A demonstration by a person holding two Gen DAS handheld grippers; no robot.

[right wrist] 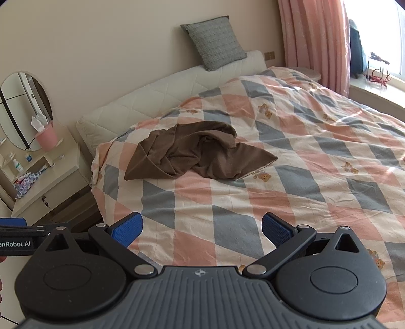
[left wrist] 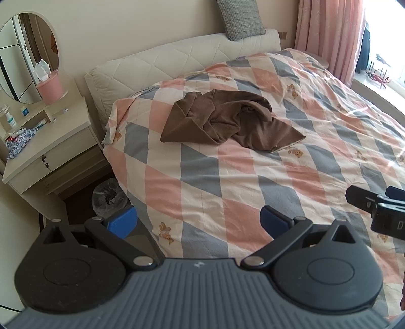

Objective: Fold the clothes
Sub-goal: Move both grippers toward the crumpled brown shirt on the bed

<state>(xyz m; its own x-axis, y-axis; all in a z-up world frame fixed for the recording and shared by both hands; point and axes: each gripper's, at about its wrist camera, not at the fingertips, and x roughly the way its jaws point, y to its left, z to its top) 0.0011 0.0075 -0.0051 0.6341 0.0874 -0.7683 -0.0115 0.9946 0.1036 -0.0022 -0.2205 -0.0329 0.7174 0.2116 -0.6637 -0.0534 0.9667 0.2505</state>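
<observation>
A crumpled brown garment point(left wrist: 227, 120) lies in a heap on the bed's checked pink, grey and cream duvet point(left wrist: 253, 182), toward the headboard; it also shows in the right wrist view point(right wrist: 197, 151). My left gripper point(left wrist: 198, 222) is open and empty, above the near edge of the bed, well short of the garment. My right gripper point(right wrist: 202, 229) is open and empty too, also over the near part of the duvet point(right wrist: 278, 192). The right gripper's body shows at the right edge of the left wrist view point(left wrist: 379, 210).
A cream nightstand point(left wrist: 50, 149) with a round mirror, pink tissue bucket point(left wrist: 49, 87) and bottles stands left of the bed. A lined bin point(left wrist: 108, 194) sits on the floor beside it. A grey cushion point(left wrist: 239, 19) rests on the quilted headboard. Pink curtains point(left wrist: 329, 33) hang at right.
</observation>
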